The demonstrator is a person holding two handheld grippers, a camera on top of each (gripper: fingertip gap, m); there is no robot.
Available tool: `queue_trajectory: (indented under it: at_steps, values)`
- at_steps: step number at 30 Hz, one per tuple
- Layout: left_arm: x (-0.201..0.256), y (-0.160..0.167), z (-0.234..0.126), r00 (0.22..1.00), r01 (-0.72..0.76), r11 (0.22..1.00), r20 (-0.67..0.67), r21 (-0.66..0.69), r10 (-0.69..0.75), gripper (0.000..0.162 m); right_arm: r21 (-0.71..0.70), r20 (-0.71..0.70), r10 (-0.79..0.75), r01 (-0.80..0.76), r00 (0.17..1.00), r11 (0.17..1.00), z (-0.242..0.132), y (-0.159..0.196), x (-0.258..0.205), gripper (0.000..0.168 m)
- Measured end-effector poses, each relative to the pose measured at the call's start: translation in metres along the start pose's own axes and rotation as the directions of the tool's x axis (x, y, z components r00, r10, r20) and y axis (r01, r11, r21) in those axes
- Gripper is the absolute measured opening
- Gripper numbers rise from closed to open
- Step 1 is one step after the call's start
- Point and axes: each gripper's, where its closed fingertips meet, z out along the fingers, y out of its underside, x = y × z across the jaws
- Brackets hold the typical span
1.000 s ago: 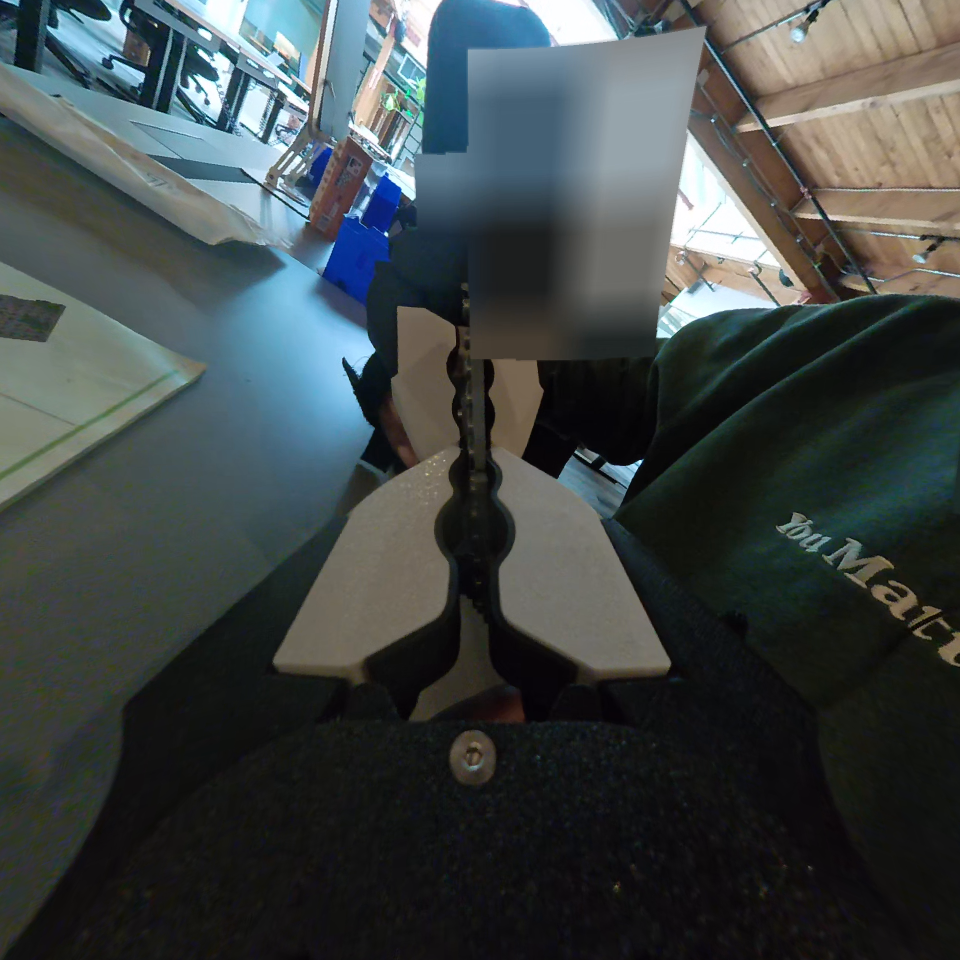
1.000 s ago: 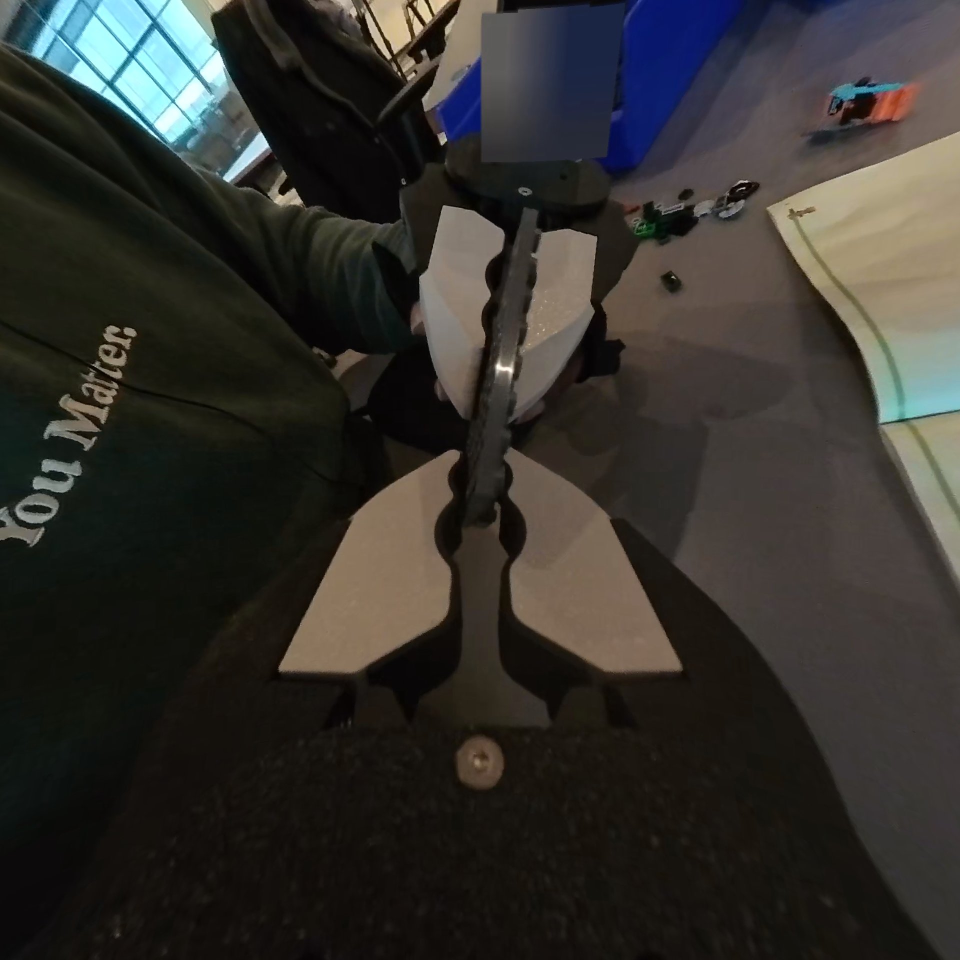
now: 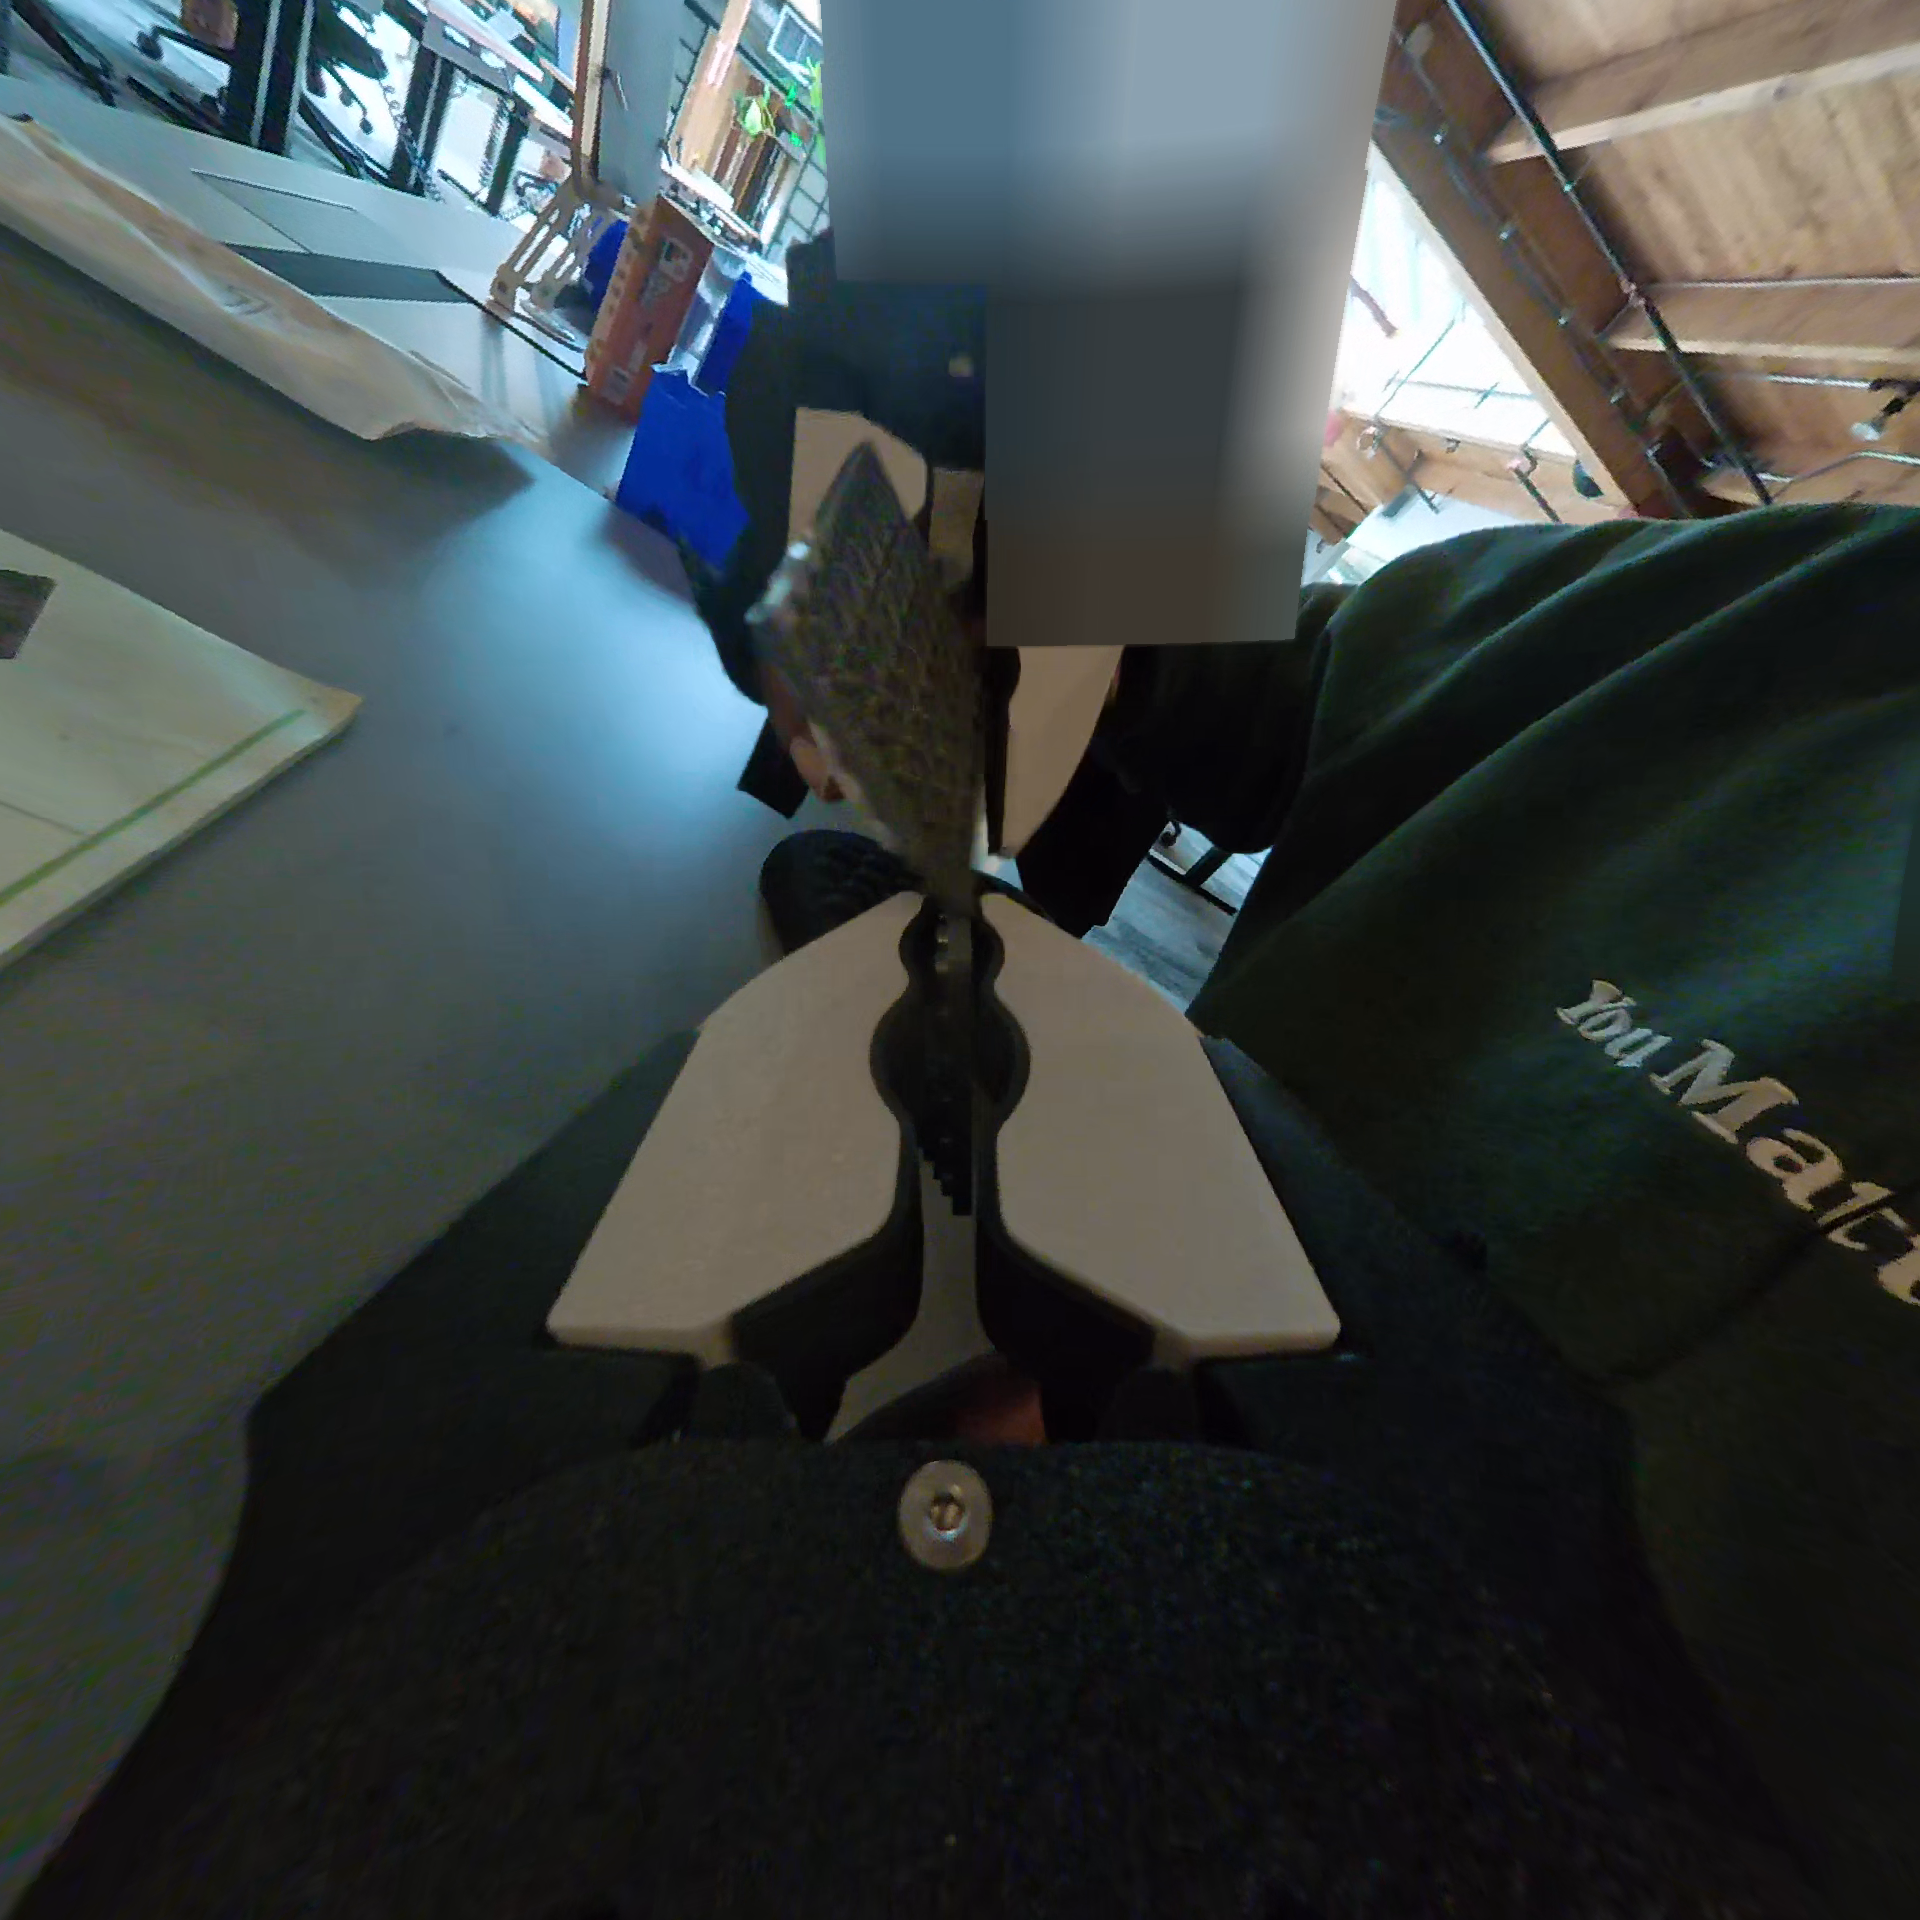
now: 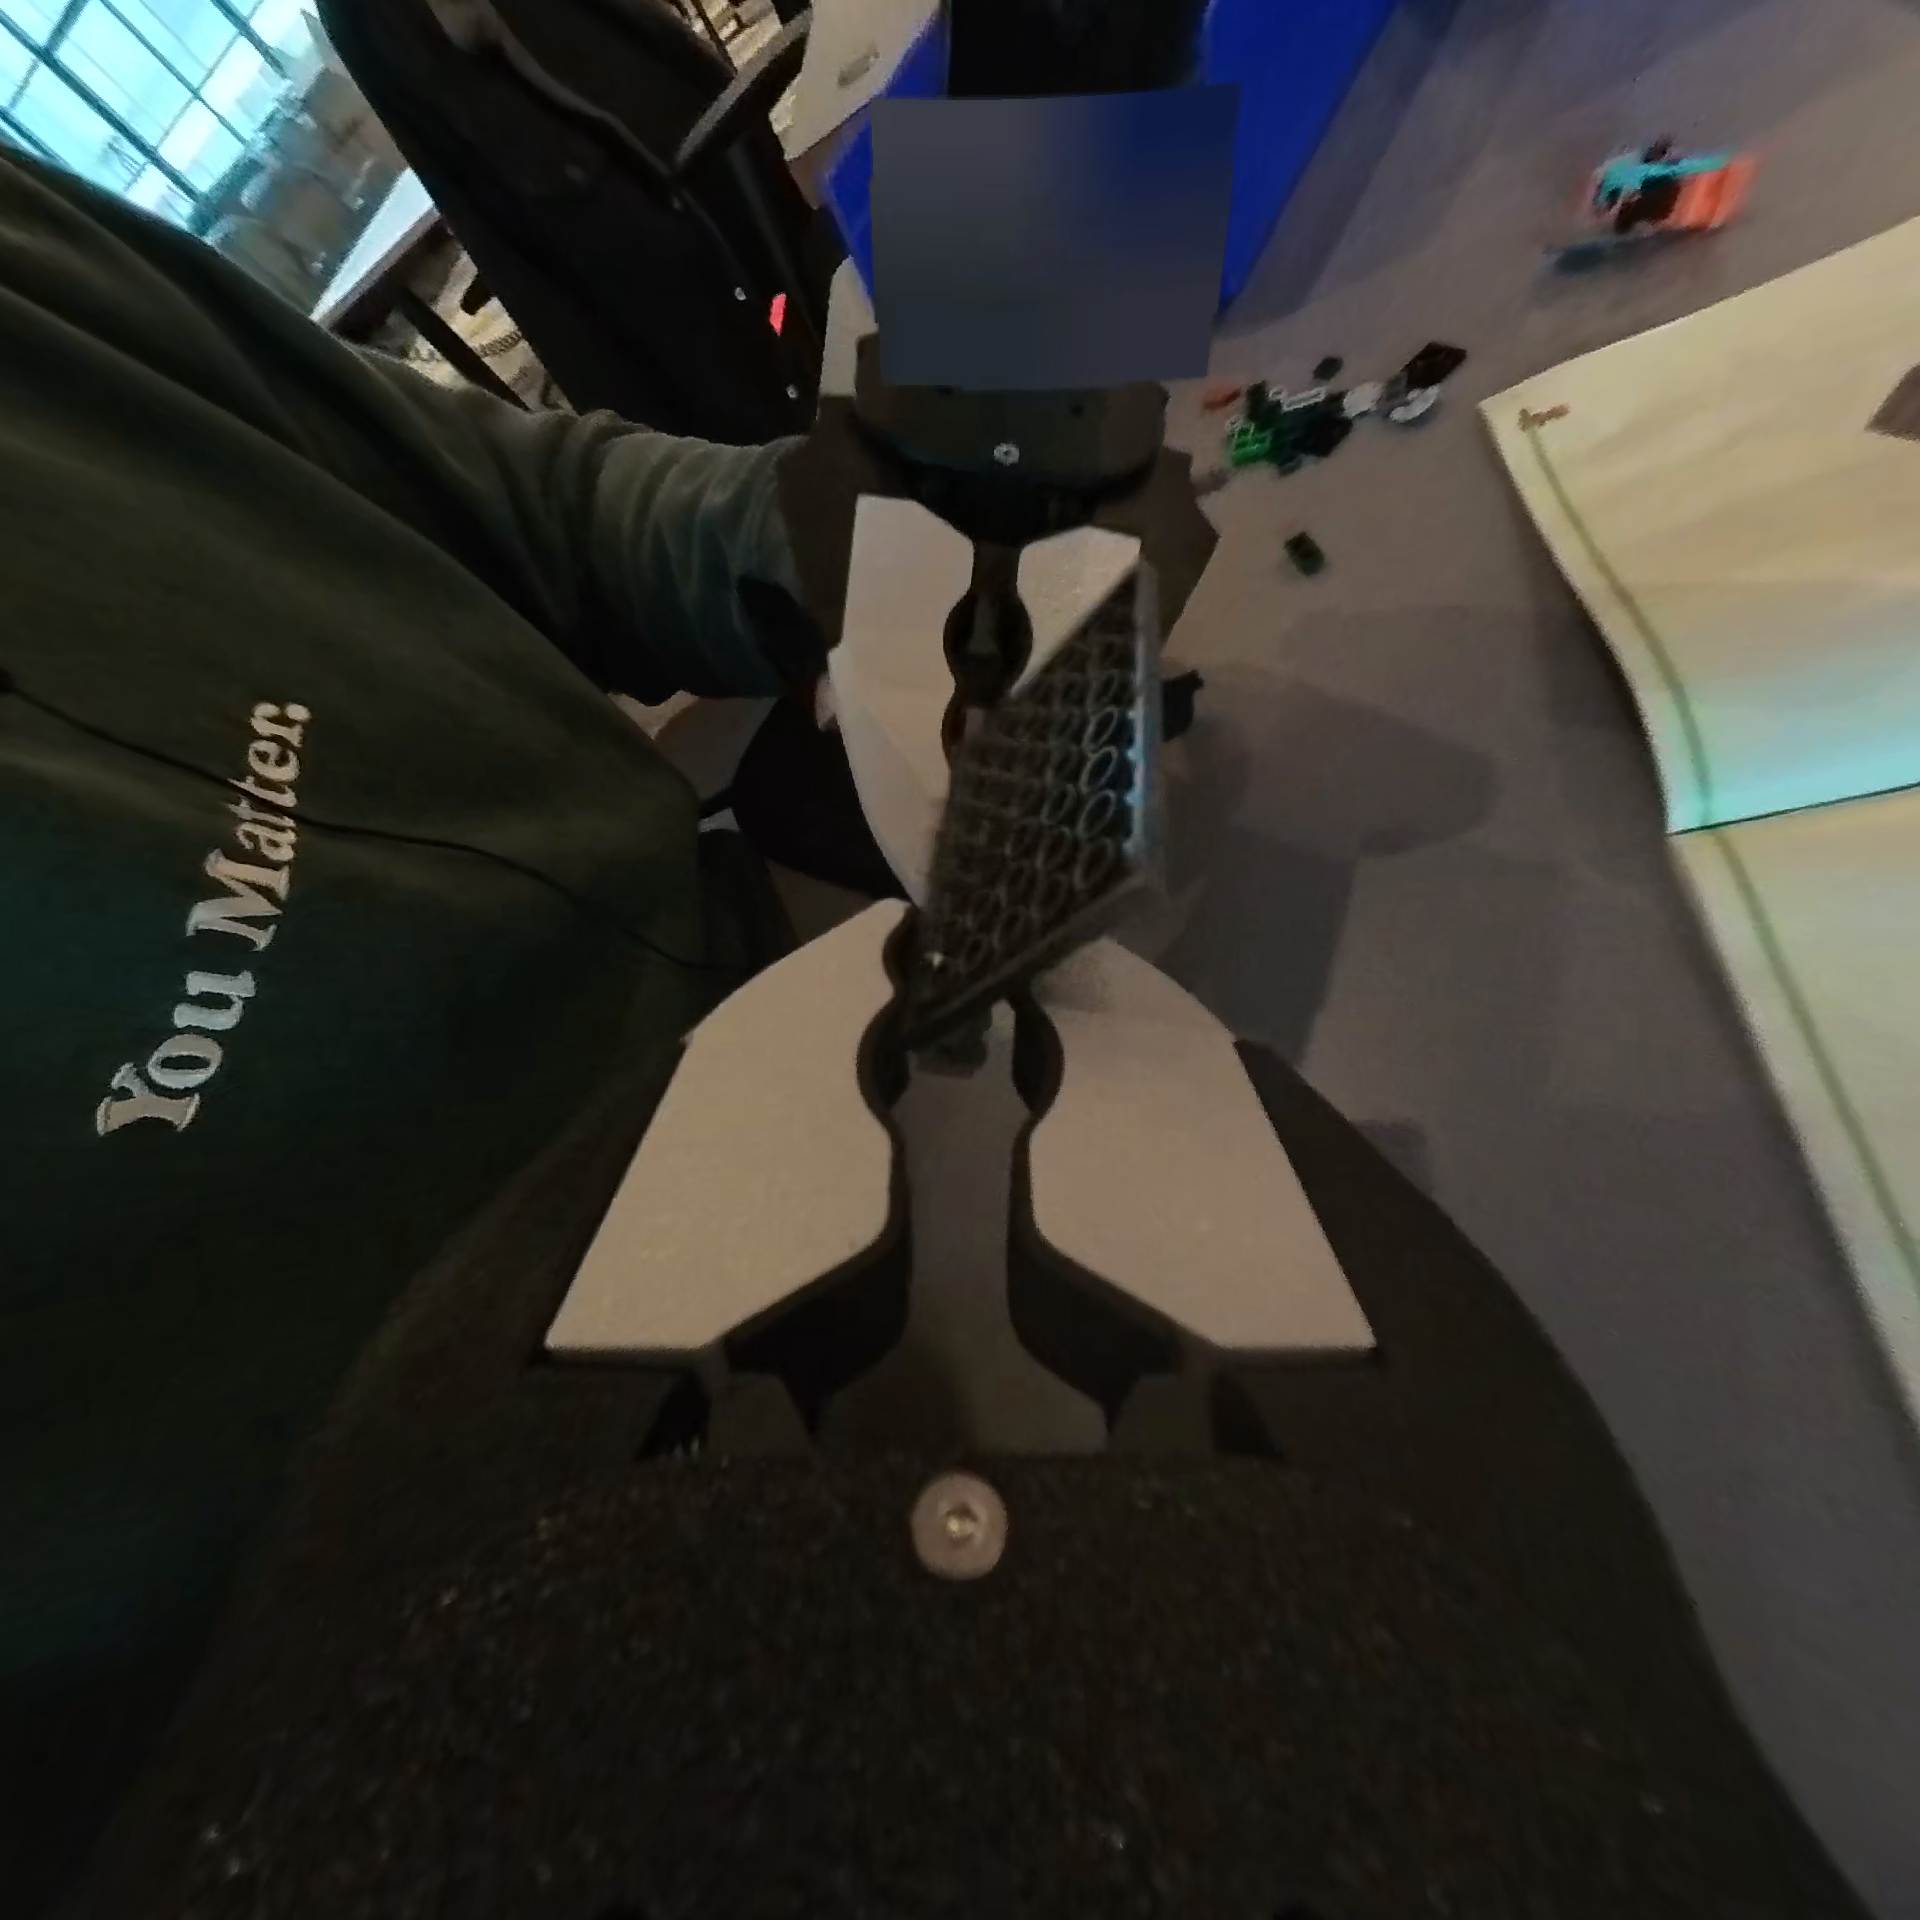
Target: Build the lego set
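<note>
A grey table carries everything; near its far side lies a scatter of small black, green and white bricks, with one small dark brick alone just in front of them; farther off sits a blurred orange and teal model; a large pale sheet with a green line covers the right part; blue bins stand at the far edge; in the left wrist view, a pale sheet lies at the left, a tan envelope beyond it, a blue bin and an orange box farther back.
</note>
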Motion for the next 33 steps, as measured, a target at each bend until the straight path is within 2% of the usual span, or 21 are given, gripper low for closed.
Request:
queue_trajectory:
  at_steps: [4, 10, 17, 21, 25, 28, 33]
  values:
    - [0.002, -0.001, 0.000, 1.000, -0.008, 1.000, -0.008, 0.006, 0.008, 0.005, -0.004, -0.026, -0.041, 0.041, 0.999, 0.999, 0.000, -0.003, -0.001, 0.007]
    - [-0.001, -0.002, -0.004, 1.000, -0.014, 1.000, 0.011, 0.021, 0.013, 0.005, 0.001, -0.090, -0.099, 0.100, 0.991, 0.995, 0.002, -0.005, 0.003, 0.008]
    - [0.006, -0.015, -0.008, 0.989, -0.146, 0.985, 0.017, 0.094, 0.145, 0.006, -0.067, -0.197, -0.364, 0.358, 0.910, 0.931, -0.001, -0.020, -0.004, 0.010]
    - [0.012, -0.020, -0.008, 0.979, -0.204, 0.974, 0.030, 0.099, 0.202, 0.005, -0.092, -0.228, -0.456, 0.447, 0.860, 0.890, -0.004, -0.025, -0.007, 0.012]
    - [0.013, -0.021, -0.007, 0.979, -0.202, 0.974, 0.035, 0.100, 0.199, 0.005, -0.115, -0.242, -0.477, 0.463, 0.845, 0.879, -0.004, -0.024, -0.008, 0.014]
    - [0.012, -0.018, -0.007, 0.976, -0.215, 0.973, 0.046, 0.090, 0.211, 0.005, -0.084, -0.207, -0.426, 0.418, 0.881, 0.905, -0.002, -0.022, -0.011, 0.018]
    - [0.011, -0.013, -0.008, 0.975, -0.220, 0.974, 0.056, 0.063, 0.216, 0.005, -0.053, -0.200, -0.394, 0.391, 0.897, 0.919, -0.003, -0.020, -0.008, 0.014]
